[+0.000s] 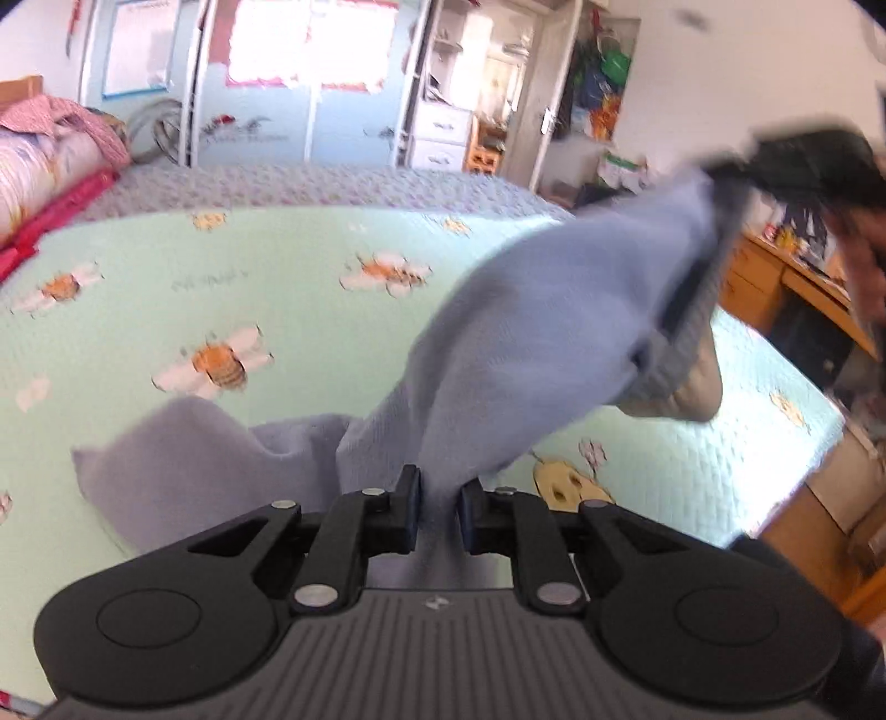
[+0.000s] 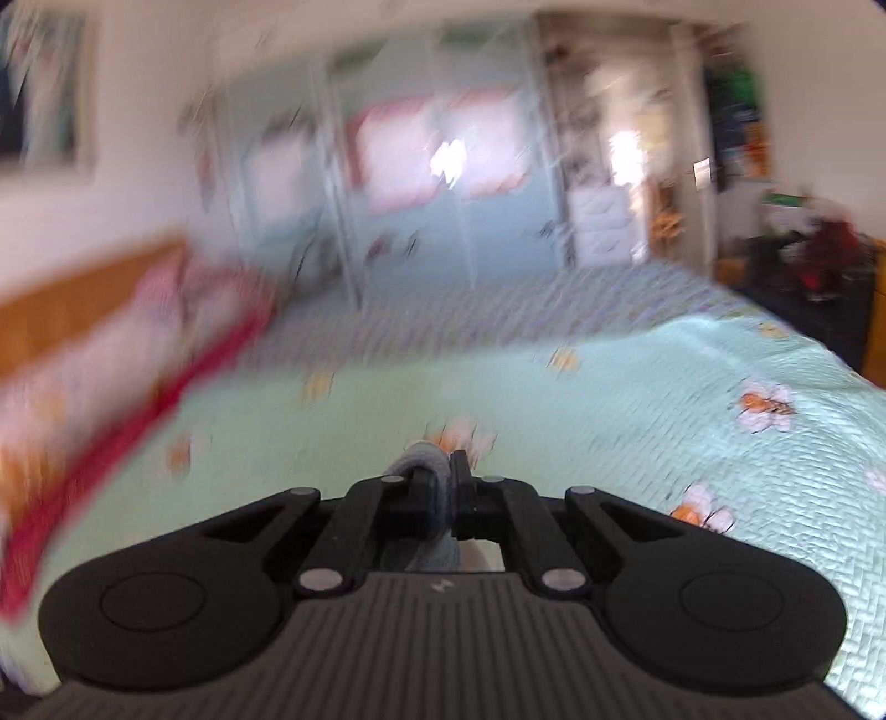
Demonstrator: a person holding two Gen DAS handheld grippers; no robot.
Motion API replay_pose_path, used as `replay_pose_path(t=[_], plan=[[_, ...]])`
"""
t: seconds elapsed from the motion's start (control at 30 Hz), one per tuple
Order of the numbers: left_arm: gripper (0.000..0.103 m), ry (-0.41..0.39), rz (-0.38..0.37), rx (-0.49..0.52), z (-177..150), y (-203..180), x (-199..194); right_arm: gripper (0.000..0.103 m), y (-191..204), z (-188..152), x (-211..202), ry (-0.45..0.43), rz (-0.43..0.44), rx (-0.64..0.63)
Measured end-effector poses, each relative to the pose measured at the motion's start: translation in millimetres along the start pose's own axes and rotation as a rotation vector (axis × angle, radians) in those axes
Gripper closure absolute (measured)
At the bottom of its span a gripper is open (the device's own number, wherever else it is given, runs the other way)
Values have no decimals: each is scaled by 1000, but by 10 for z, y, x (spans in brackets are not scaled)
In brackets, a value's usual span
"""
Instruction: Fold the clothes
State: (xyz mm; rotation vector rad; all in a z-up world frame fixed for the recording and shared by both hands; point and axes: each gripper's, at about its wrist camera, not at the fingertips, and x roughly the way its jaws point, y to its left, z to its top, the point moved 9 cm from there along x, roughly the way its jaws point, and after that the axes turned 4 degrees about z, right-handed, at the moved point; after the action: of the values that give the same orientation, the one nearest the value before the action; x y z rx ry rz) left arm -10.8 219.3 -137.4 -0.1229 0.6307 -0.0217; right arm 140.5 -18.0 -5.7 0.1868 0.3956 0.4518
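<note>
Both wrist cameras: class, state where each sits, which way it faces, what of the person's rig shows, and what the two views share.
Left wrist: sits behind the left gripper, faces across the bed toward the wardrobe; its jaws pinch the blue garment, the right gripper holding the far end.
Right wrist: sits behind the right gripper, blurred, faces the same wardrobe, clamping the garment.
Shared: bed, garment, wardrobe.

Daylight interior, bright overall. Main light enters through the far window (image 1: 310, 44), which is blown out to white in both views. The bedspread (image 1: 277, 310) is evenly lit, with only soft shadow. Left wrist view: moderately sharp at centre, with motion smear on the grey garment (image 1: 554, 310) at upper right. Right wrist view: heavy motion blur throughout. Both show fisheye bending and dark corners.
</note>
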Motion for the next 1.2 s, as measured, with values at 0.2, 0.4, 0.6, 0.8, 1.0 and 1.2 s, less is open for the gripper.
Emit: replay_pose_path(t=[0.2,0.4,0.6,0.8,1.0,1.2], plan=[[90,110,-16,-23,-358,-34,189,97,-522,-997,184,226,-55,121],[90,50,-131,77,-202,-431,11,96,-400,-1815,-134,344,51,158],[85,-22,-156,172,235,-822,232,86,-371,-1826,-487,347,85,106],[77,131,-133,235,-38,-1102,837,25,-17,-1153,-684,124,128,-85],[77,284,-87,252,-626,-954,915,28,118,-1584,241,383,135,-286],[87,365,-36,185,-1036,-570,841,79,-185,-1931,529,468,94,-132]])
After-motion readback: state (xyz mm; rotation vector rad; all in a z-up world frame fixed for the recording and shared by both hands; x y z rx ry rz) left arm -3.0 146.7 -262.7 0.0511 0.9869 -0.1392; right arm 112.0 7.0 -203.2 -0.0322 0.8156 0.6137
